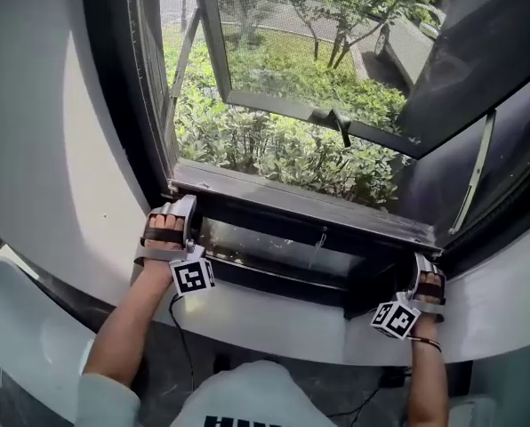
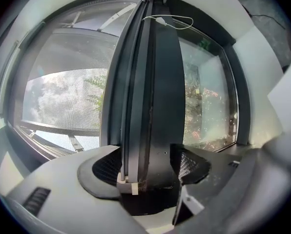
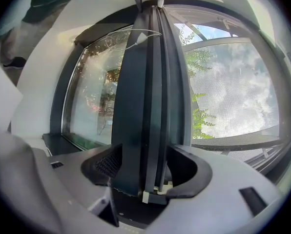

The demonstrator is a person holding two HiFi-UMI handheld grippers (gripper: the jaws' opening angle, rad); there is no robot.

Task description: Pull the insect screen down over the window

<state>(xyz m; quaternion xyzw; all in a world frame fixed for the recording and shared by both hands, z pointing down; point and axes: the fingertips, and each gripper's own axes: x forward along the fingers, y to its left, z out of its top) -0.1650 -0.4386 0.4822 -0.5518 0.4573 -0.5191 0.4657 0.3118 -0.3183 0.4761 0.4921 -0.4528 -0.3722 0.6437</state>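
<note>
**Bar across the window, a gripper at each end**

The screen bar (image 1: 292,205) runs left to right across the window frame (image 1: 123,105), above a lower glass pane (image 1: 265,254). The left gripper (image 1: 172,225) is at its left end and the right gripper (image 1: 428,283) at its right end, each with the bar between its jaws. Beyond, the open sash (image 1: 336,34) tilts outward over shrubs (image 1: 274,149).

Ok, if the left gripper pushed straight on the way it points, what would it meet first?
The dark metal bottom bar of the insect screen: the left gripper is shut on it and it runs straight ahead between the jaws. At its far end, probably the right gripper.
</note>
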